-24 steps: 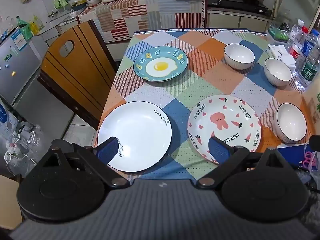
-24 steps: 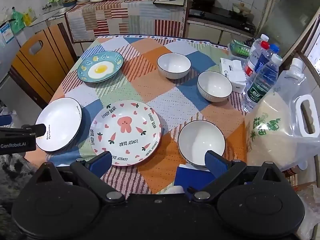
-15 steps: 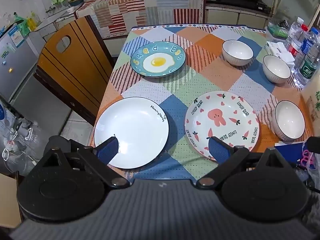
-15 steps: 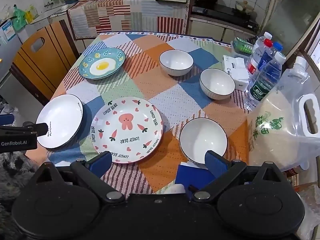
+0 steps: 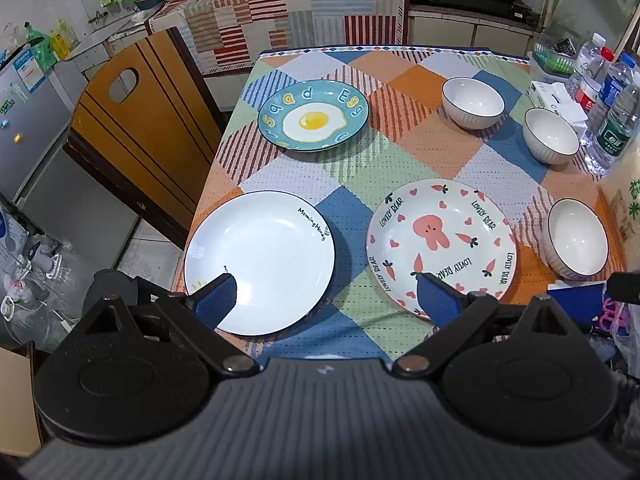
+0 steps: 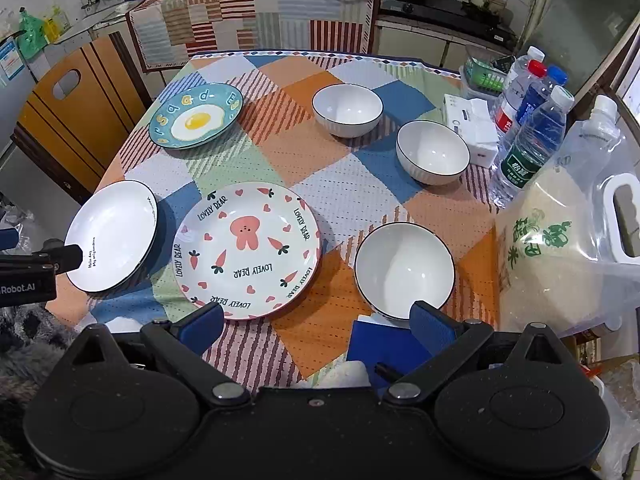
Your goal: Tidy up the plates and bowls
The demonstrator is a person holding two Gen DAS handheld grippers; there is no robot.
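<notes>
Risk: white plate [image 5: 259,262] overhangs the surface's near-left corner; a push from the fingers could tip it off. The rabbit plate [image 6: 247,249] sits mid near edge, the egg plate [image 5: 313,114] at the left edge further back; three white bowls [image 6: 404,270] line the right side beside water bottles [image 6: 530,148], which a wide swing could topple. Left gripper [image 5: 326,300] and right gripper [image 6: 316,322] hover at the near edge, fingers spread, empty.

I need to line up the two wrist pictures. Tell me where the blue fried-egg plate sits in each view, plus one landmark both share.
Left wrist view: the blue fried-egg plate sits upper centre, beyond the plain white plate.
Right wrist view: the same plate sits upper left, near the table's far left edge.
Shared landmark: the pink Lovely Bear plate, nearer the camera than the egg plate in both.
</notes>
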